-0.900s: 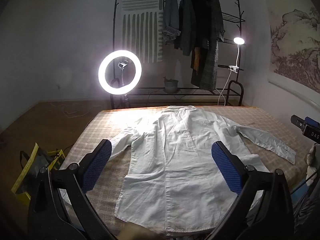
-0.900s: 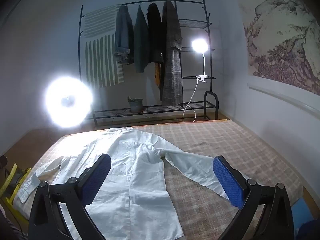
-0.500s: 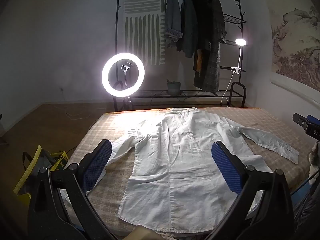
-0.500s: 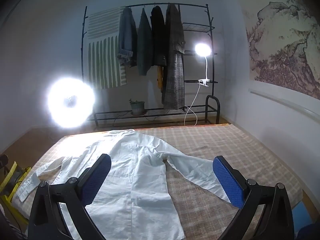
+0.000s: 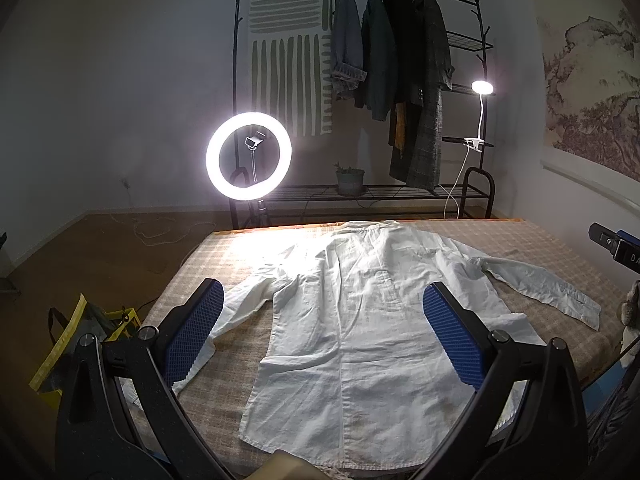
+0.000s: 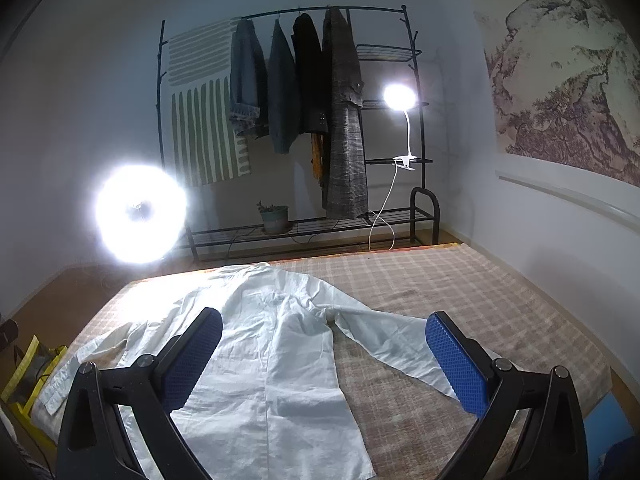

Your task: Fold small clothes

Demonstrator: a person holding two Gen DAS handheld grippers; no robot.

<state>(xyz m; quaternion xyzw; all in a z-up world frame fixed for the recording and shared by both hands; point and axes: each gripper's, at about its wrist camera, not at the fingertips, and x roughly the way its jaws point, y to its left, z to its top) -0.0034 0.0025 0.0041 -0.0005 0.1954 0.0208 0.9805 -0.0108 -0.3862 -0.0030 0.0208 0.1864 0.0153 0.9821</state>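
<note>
A white long-sleeved shirt (image 5: 360,320) lies flat on the checked bed cover (image 5: 540,240), collar at the far end, both sleeves spread out to the sides. It also shows in the right wrist view (image 6: 272,352). My left gripper (image 5: 324,332) is open and empty, held above the shirt's lower half. My right gripper (image 6: 324,360) is open and empty, above the shirt's right side and its right sleeve (image 6: 396,344). Neither gripper touches the cloth.
A lit ring light (image 5: 248,156) stands at the bed's far left corner. A black clothes rack (image 5: 400,80) with hanging coats and a clip lamp (image 5: 482,88) stands against the back wall. A yellow bag (image 5: 64,348) lies on the floor at left.
Both grippers have risen and tilted up a little, so the shirt sits lower in both views. The shirt has not moved. Both grippers stay open.
</note>
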